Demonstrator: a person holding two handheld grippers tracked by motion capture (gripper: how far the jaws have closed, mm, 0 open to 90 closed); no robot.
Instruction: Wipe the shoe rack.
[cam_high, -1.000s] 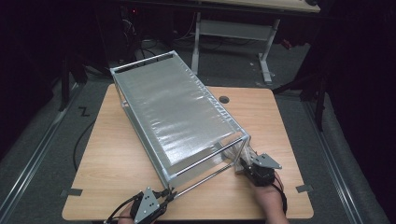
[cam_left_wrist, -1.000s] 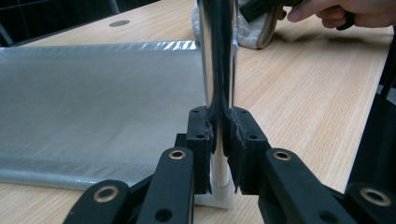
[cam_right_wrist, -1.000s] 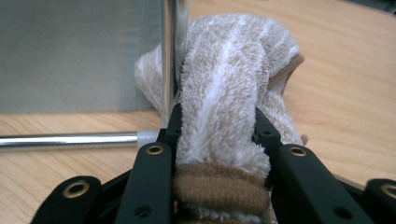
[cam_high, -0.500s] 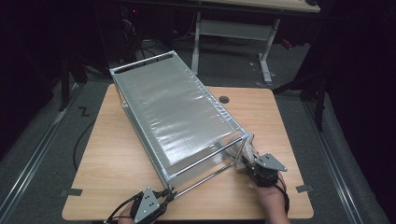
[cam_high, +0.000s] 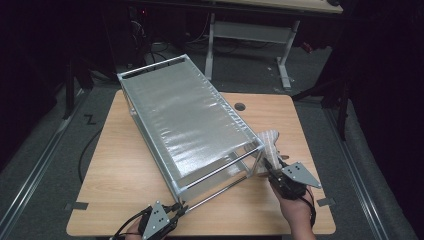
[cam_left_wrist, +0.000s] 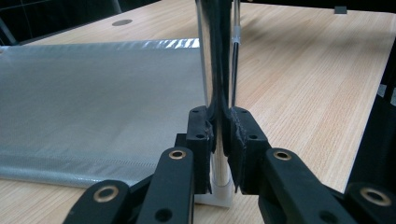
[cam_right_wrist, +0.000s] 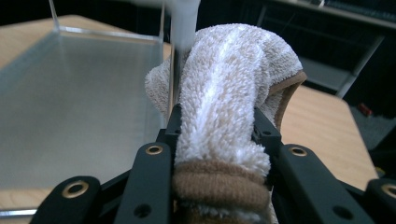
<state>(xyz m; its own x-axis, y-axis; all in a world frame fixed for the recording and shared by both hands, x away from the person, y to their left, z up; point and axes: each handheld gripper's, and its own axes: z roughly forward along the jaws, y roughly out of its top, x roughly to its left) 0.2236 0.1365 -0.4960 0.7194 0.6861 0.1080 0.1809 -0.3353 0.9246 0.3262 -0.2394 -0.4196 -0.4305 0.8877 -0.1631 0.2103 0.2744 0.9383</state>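
Cloth at the rack's corner post, frame pinned at the other end

The left gripper (cam_high: 176, 212) is clamped tight on a chrome upright of the metal rack (cam_high: 187, 120); in the left gripper view its jaws pinch the post (cam_left_wrist: 217, 70) just above the white plastic foot (cam_left_wrist: 219, 193), with the mesh shelf (cam_left_wrist: 93, 102) stretching away to the jaws' left. That hand reads as the anchor, steadying the frame on the wooden table (cam_high: 125, 170).

The right gripper (cam_high: 270, 167) has its jaws partly closed around a bunched white towel (cam_right_wrist: 224, 102) with a brown hem. The cloth bulges out ahead of the jaws and presses against the rack's near corner post (cam_right_wrist: 180, 28), which stands just in front of and slightly left of the tips. From above, the towel (cam_high: 269, 142) sits beside that corner, on the outer side of the frame.

Judged from this, the step in hand is wiping the corner upright. The next move calls for keeping the cloth wrapped against the post and drawing it along the tube's length, while the left grip stays firm so the light frame doesn't skid or tip. Pressing too hard sideways could shove the rack across the table
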